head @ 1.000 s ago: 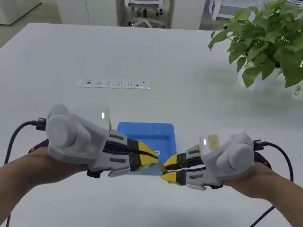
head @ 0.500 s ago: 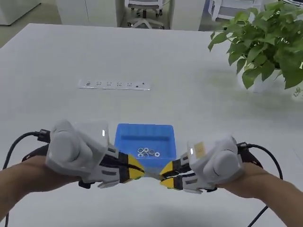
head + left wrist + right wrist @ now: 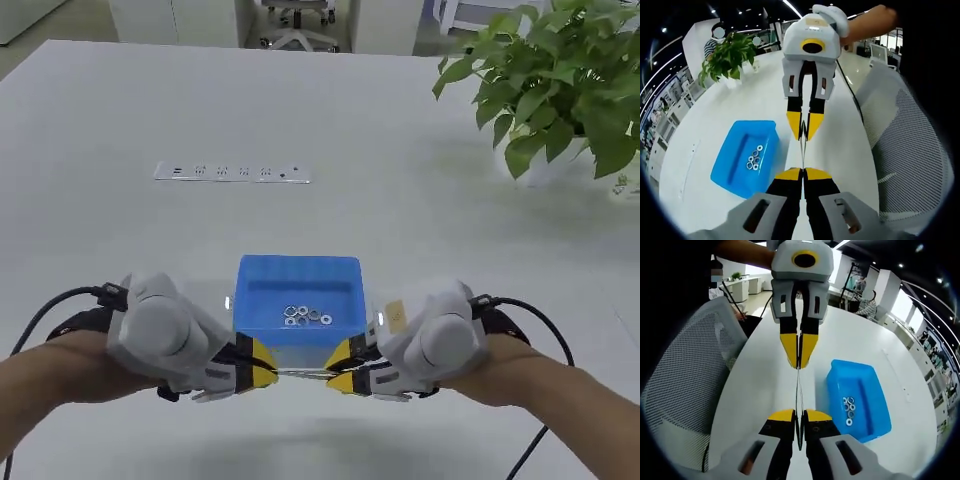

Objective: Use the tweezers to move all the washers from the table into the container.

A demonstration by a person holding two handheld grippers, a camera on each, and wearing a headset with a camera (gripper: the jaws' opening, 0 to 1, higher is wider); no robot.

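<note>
1. Clamping the tweezers (image 3: 802,150) from opposite ends, the left gripper (image 3: 803,173) and the right gripper (image 3: 803,134) point at each other tip to tip over the white surface (image 3: 400,200).
2. The left gripper's yellow-tipped jaws are pressed together on one end of the tweezers. The left gripper view shows no gap between them.
3. The right gripper's jaws are closed the same way on the other end. In the right gripper view the tweezers show as a thin dark line running from its own tips to the left gripper's tips.
4. In the head view the tweezers lie roughly level between the two grippers, just in front of the near wall of the blue container (image 3: 250,290). I cannot tell whether they touch the surface.
5. The washers (image 3: 308,317), a handful of small silvery rings, lie clustered on the floor of the blue container, touching or nearly touching one another.
6. The blue container is an open rectangular tray resting flat on the surface, between the grippers and the far side.
7. A white power strip (image 3: 232,173) lies farther back, well apart from the blue container, and a potted plant (image 3: 545,90) stands at the far right.
8. A mesh-backed chair (image 3: 685,385) sits beside the edge of the surface in both gripper views.
</note>
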